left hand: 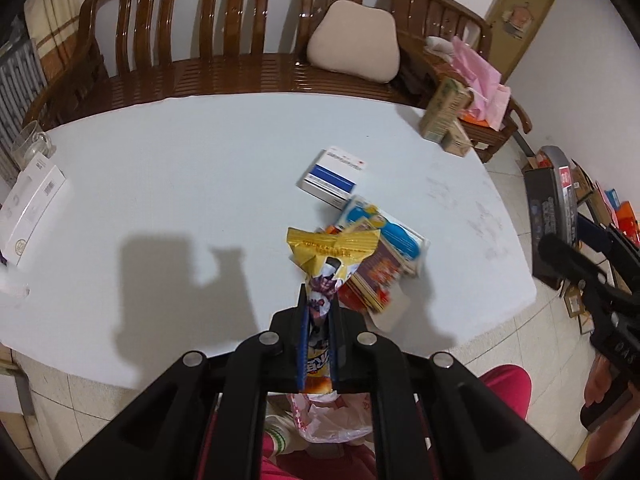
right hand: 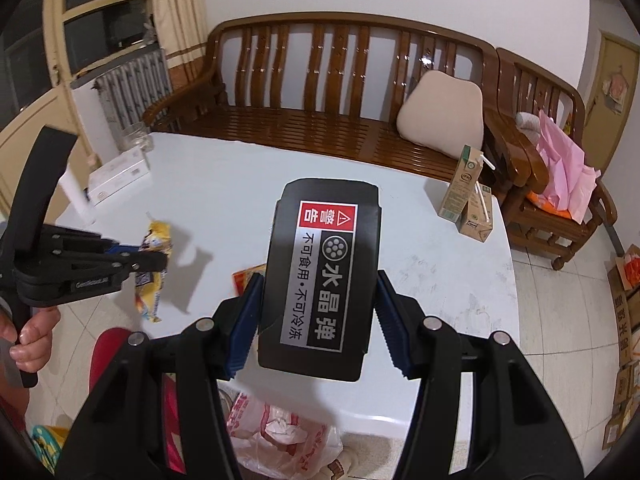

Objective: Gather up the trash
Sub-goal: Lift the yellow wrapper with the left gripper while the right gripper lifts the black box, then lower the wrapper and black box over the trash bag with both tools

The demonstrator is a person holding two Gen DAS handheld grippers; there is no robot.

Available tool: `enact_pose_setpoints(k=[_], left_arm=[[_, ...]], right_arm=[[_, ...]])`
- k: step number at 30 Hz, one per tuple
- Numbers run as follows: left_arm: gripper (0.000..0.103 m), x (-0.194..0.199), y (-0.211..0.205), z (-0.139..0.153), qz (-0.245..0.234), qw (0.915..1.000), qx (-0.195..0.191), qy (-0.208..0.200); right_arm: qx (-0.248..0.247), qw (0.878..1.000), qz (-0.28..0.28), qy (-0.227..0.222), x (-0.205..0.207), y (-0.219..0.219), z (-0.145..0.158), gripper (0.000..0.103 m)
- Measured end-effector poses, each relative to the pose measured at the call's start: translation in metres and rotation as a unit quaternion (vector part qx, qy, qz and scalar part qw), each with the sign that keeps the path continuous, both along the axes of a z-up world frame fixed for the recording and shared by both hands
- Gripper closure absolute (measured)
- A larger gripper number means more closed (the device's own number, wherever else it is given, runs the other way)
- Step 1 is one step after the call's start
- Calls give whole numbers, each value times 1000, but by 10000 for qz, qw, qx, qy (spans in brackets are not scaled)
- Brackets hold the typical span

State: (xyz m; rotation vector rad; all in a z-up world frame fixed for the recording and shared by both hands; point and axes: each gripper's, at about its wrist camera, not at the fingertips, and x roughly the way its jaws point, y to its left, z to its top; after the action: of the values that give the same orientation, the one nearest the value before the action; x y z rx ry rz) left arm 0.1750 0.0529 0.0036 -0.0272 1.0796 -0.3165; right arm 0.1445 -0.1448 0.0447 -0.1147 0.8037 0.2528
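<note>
Carry step — both trash items are lifted off the desk (left hand: 160,168) and headed for the plastic bag (right hand: 280,436) on the floor below the near edge.

Left tongs (left hand: 319,320) are pressed together on a yellow snack wrapper (left hand: 332,252); its long axis runs along the fingers, yellow crimped end pointing away from the camera, the other end hanging back toward the bag.

Right tongs (right hand: 318,320) are clamped on the sides of a black box (right hand: 324,276), held lengthwise, its label facing the camera, far end pointing at the bench (right hand: 320,92).

Next move, likely: bring each over the bag mouth, then release — more wrappers (left hand: 380,252) and a white-blue box (left hand: 332,178) remain on the desk.
</note>
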Motion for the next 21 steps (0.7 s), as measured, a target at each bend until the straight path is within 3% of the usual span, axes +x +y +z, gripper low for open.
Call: enact_pose_setpoints(k=[11, 21], left_arm=[[95, -56, -23, -5, -322, 9994, -43, -97], [95, -98, -43, -44, -578, 9982, 0, 132]], right_arm=[[-155, 9995, 245, -134, -69, 10, 0, 49], [-228, 9992, 314, 106, -117, 20, -35, 49]])
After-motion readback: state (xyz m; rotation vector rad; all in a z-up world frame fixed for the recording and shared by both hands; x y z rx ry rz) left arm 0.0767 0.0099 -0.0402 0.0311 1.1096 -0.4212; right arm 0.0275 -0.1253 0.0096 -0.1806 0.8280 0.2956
